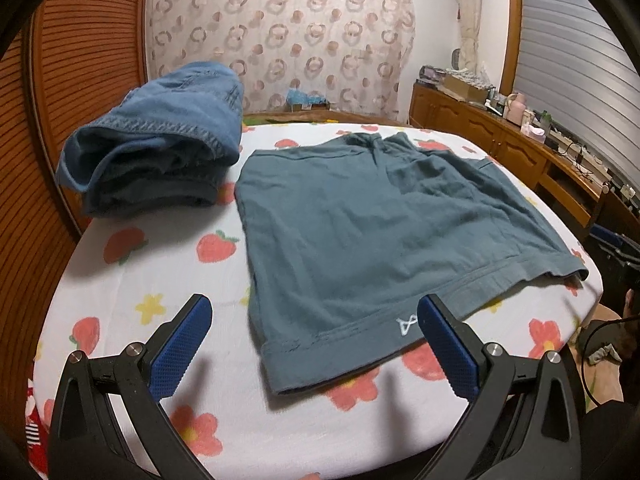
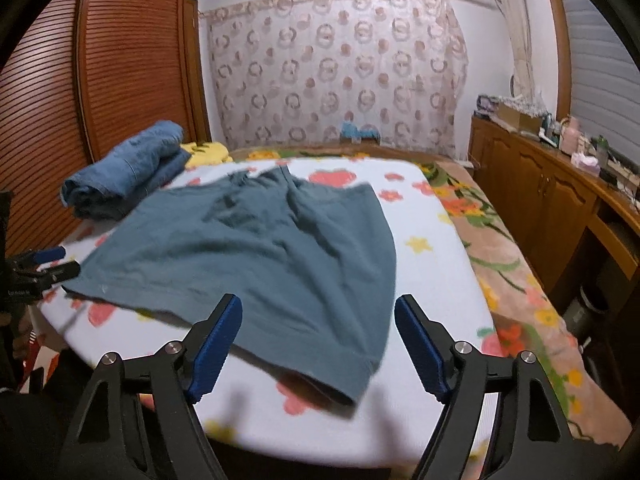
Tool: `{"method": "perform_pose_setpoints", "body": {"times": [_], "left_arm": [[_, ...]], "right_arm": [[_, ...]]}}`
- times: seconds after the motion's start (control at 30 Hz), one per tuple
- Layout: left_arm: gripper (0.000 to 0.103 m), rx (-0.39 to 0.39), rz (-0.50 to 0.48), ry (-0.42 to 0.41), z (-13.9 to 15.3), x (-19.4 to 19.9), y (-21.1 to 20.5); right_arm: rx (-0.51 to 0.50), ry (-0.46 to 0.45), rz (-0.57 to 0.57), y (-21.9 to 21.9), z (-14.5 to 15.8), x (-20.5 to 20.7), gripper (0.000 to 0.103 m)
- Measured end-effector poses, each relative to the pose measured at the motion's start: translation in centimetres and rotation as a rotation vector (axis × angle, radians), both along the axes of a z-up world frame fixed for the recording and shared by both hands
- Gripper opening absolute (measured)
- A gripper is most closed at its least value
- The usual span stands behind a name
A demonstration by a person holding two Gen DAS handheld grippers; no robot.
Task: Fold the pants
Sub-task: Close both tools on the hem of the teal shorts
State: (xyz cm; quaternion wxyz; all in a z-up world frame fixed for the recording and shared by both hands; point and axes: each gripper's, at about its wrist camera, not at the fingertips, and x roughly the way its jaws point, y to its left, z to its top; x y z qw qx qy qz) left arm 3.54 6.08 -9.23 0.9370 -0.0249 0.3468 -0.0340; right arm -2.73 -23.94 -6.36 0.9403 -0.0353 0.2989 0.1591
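Teal shorts (image 1: 372,236) lie spread flat on a white flowered sheet (image 1: 168,280), waistband far, hems near; a small white logo marks the near hem. My left gripper (image 1: 314,310) hovers open above the near left hem corner, touching nothing. In the right wrist view the same shorts (image 2: 260,256) stretch away, and my right gripper (image 2: 318,310) stands open over the near right hem corner, pads clear of the cloth. The left gripper's blue fingertips (image 2: 50,254) show at the far left edge.
Folded blue denim (image 1: 160,152) is stacked at the sheet's far left, seen again as denim (image 2: 128,168). A slatted wooden wardrobe (image 2: 132,60) stands left, a cluttered wooden cabinet (image 2: 552,184) right. A floral blanket (image 2: 516,272) lies beside the sheet.
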Motion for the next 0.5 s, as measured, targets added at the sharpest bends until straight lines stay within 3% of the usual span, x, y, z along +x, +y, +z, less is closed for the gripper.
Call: {"method": "perform_pose_setpoints", "body": {"times": [0.13, 0.3, 0.5], "left_arm": [[0.103, -0.006, 0.005, 0.017, -0.5, 0.0, 0.5], [0.103, -0.004, 0.005, 0.035, -1.2, 0.1, 0.7], [0.099, -0.016, -0.007, 0.053, -1.5, 0.0, 0.9]], "right_arm": [[0.001, 0.05, -0.02, -0.4, 0.2, 0.1, 0.075], [0.014, 0.104, -0.044, -0.7, 1.3, 0.3, 0.06], [0.033, 0.14, -0.034, -0.1, 2.4, 0.1, 0.05]]}}
